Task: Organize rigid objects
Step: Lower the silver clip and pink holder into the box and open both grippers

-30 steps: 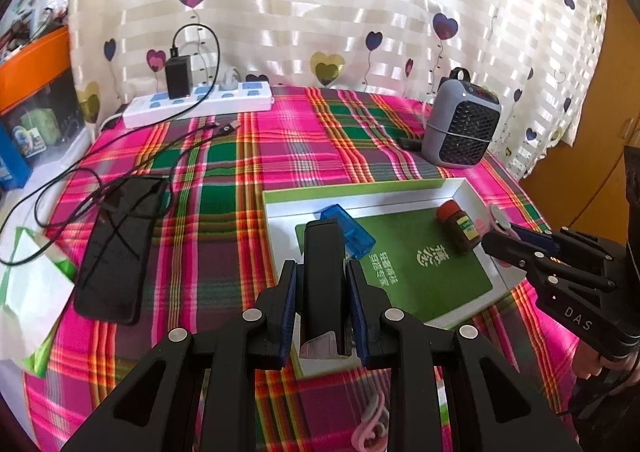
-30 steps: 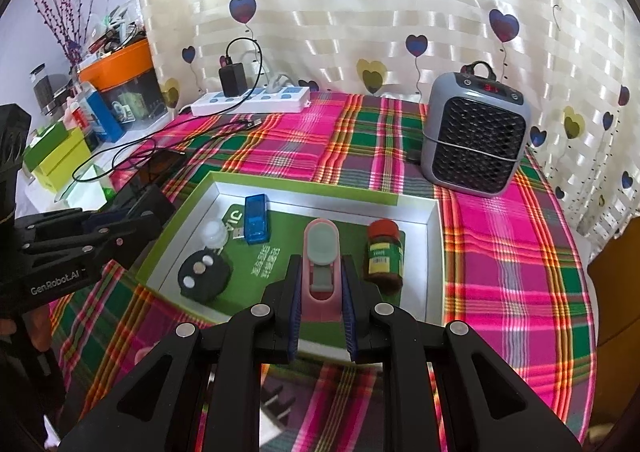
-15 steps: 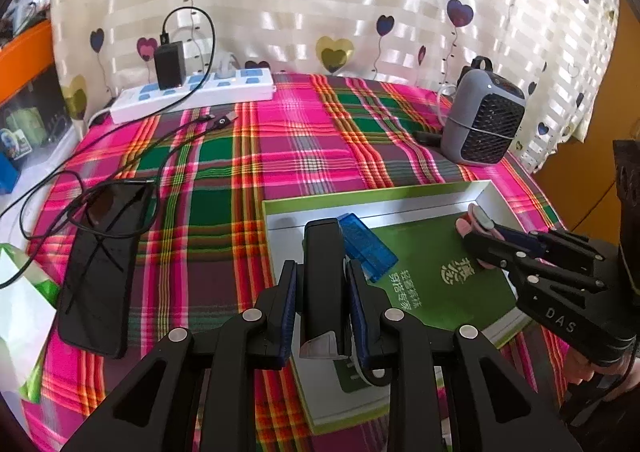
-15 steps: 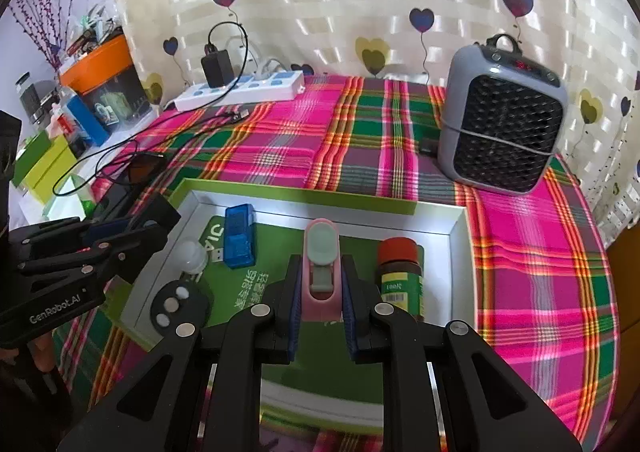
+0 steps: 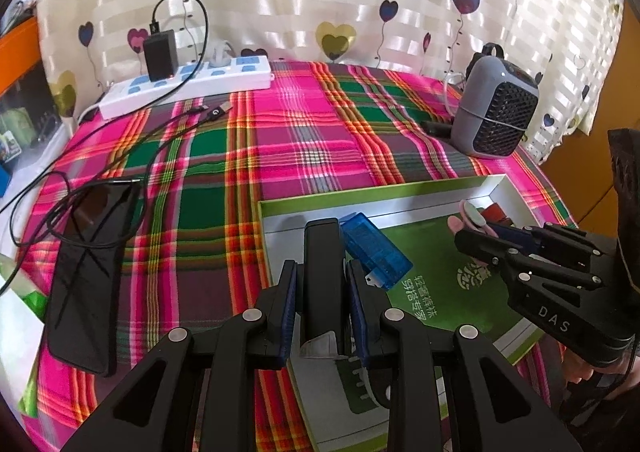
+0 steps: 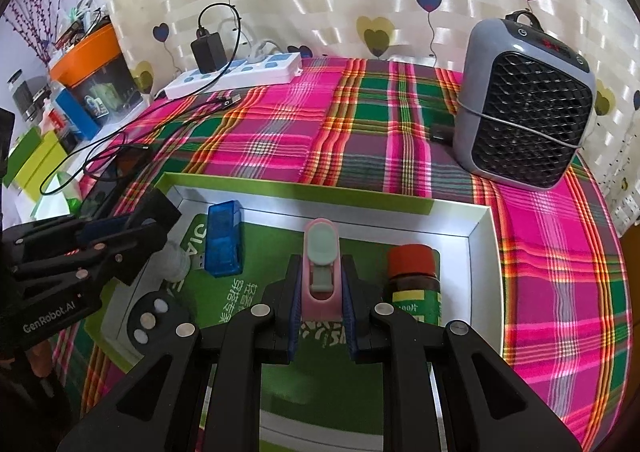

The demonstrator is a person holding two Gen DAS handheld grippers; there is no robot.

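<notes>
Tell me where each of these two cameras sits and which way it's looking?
Left wrist: rides the left gripper, looking forward and down at the tray; its fingers clamp a black block, and the right gripper shows alongside.
Right wrist: rides the right gripper, looking down into the tray; its fingers clamp a pink clip, and the left gripper shows alongside.
Shared: blue USB stick, grey heater.

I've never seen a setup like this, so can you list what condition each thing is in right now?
Left gripper: shut on a black bar.
Right gripper: shut on a pink clip.
Green-rimmed box: open, lidless.
Brown bottle: upright, red cap on.
Blue USB stick: lying flat in the box.
Black charger: plugged into the power strip.
</notes>
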